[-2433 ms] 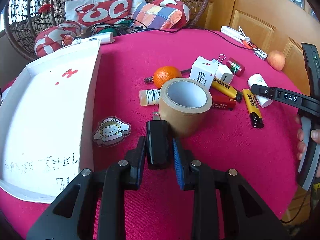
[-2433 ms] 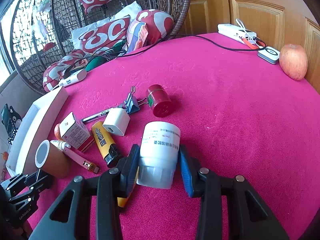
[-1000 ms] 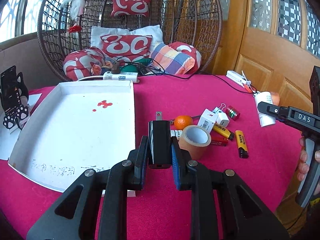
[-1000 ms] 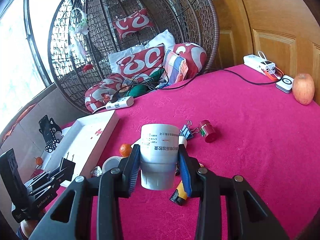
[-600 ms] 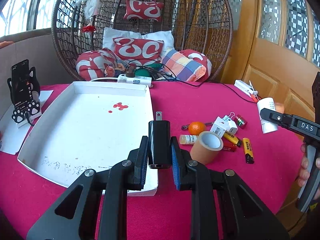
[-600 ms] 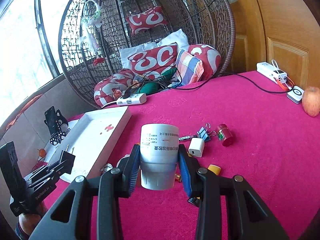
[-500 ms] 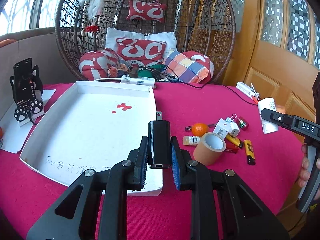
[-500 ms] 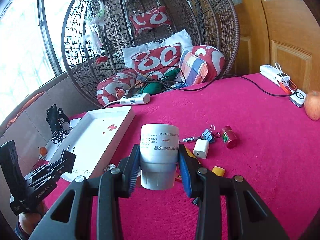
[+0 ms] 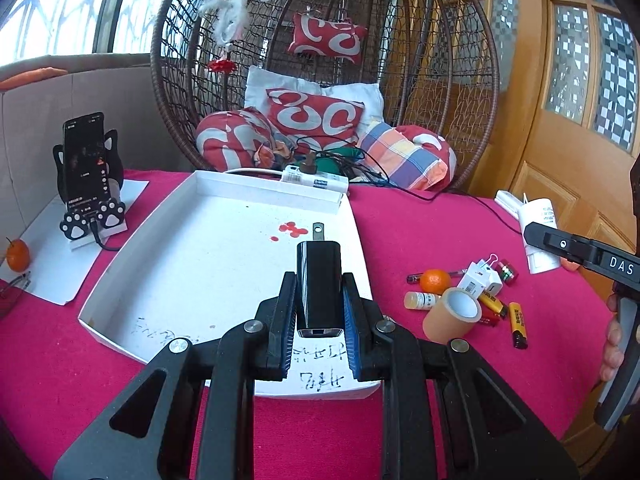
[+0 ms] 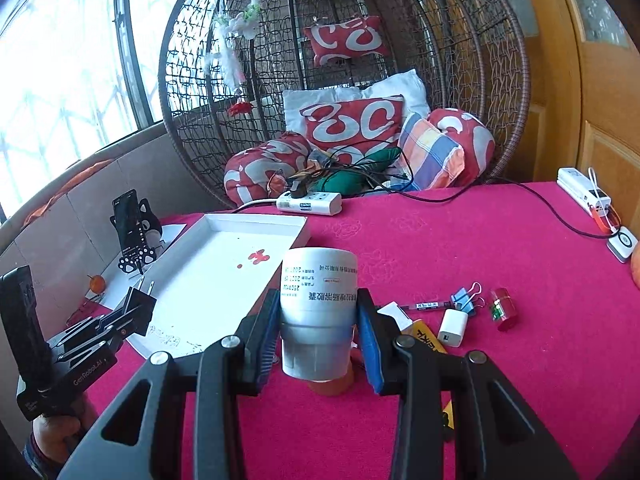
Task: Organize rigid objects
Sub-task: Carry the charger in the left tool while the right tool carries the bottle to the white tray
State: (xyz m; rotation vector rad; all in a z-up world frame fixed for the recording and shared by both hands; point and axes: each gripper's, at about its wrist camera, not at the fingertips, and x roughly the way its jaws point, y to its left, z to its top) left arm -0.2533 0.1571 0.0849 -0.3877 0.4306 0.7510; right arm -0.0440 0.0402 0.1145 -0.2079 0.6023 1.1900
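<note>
Pink table (image 9: 420, 232), white tray (image 9: 352, 216), tape roll (image 9: 452, 314)

Apple (image 10: 636, 264): cut by the right wrist view's edge at 3 o'clock, only a sliver showing. Tape roll (image 10: 332, 384): mostly hidden behind the white bottle (image 10: 318, 312). Yellow lighter (image 10: 426, 338): partly covered by a gripper finger. Tray (image 9: 224, 200): handwriting at its near edge partly hidden, unreadable. Phone (image 9: 85, 160) screen: too dark to read.

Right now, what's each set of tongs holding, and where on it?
Left tongs: black charger, gripped by its flat sides at the rear end, prongs forward. Right tongs: white bottle, gripped across its sides near the cap end.
</note>
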